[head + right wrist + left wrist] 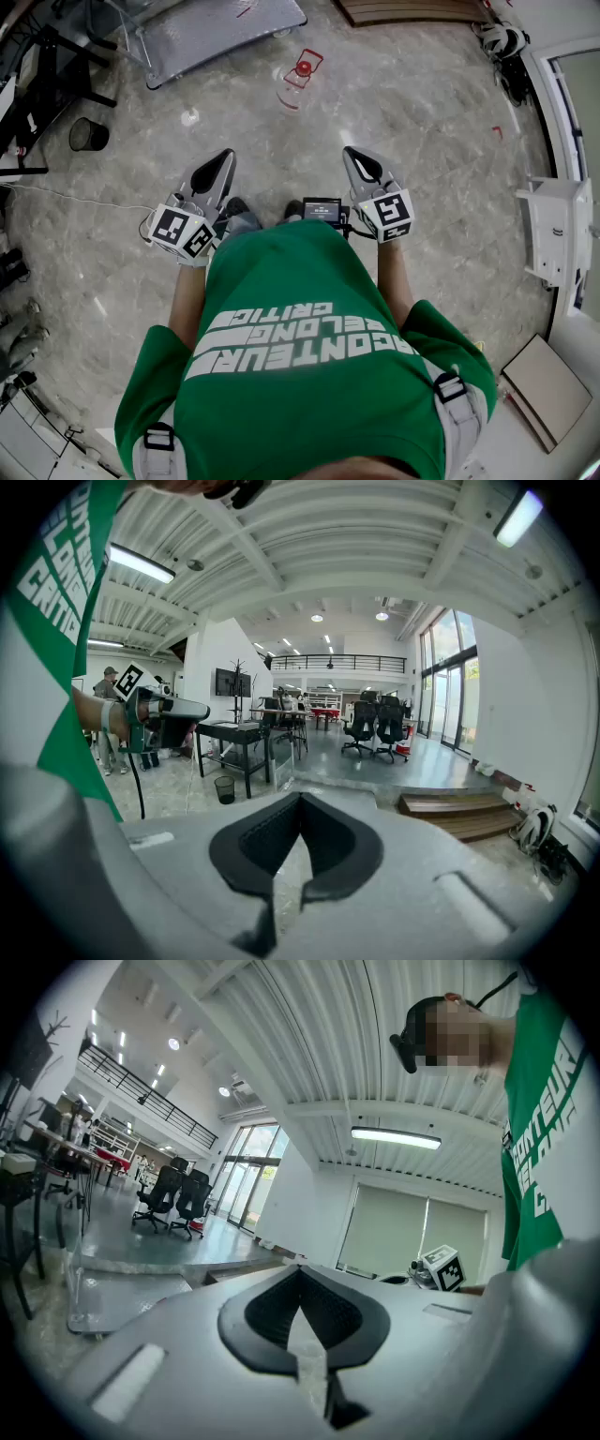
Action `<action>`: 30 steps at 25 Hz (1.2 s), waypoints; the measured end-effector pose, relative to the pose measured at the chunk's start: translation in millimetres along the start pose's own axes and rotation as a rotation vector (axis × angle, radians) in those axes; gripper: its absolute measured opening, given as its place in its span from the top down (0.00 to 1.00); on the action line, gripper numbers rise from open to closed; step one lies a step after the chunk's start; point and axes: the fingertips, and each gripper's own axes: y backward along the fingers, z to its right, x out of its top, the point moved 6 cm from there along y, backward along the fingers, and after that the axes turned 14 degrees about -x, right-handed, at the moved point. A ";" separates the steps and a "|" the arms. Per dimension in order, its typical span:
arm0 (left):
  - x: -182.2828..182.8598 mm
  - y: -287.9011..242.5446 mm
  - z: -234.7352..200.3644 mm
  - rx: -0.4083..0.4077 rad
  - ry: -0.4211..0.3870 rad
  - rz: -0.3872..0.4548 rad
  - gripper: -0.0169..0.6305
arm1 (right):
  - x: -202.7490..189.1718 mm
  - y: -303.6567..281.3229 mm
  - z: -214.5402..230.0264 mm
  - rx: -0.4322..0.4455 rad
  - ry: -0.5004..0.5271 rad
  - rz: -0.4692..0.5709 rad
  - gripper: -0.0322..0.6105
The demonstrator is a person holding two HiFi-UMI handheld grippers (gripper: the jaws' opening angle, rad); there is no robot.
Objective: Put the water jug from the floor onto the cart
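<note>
The water jug (299, 78) is clear with a red cap and red handle. It stands on the marble floor well ahead of me, apart from both grippers. A low flat cart (225, 28) with a pale deck lies at the top of the head view, left of the jug; its deck also shows in the left gripper view (131, 1283). My left gripper (225, 156) and right gripper (352, 152) are held side by side in front of my green shirt. Both are shut with nothing between the jaws, as the left gripper (300, 1271) and right gripper (300, 801) views show. Neither gripper view shows the jug.
A black waste bin (87, 134) and a dark desk (28, 84) stand at the left. A wooden step (412, 9) and a backpack (502, 39) lie at the far right, and white door frames (562, 225) run along the right. Office chairs (375, 728) stand far back.
</note>
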 end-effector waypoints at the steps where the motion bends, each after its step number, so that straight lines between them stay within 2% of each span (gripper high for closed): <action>1: 0.1 1.6 0.2 0.001 0.001 -0.002 0.95 | -0.1 0.4 -1.2 -0.003 0.003 -0.002 0.96; 15: 1.9 50.1 -22.9 0.026 0.022 0.043 0.95 | 23.2 -11.9 -35.1 -0.037 0.026 -0.005 0.96; 26: -4.7 116.5 -59.6 0.044 0.074 0.073 0.95 | 41.9 -37.1 -106.5 -0.011 0.063 -0.038 0.96; 30: -6.6 136.9 -70.9 0.045 0.082 0.071 0.95 | 43.2 -41.2 -135.9 0.025 0.112 -0.059 0.96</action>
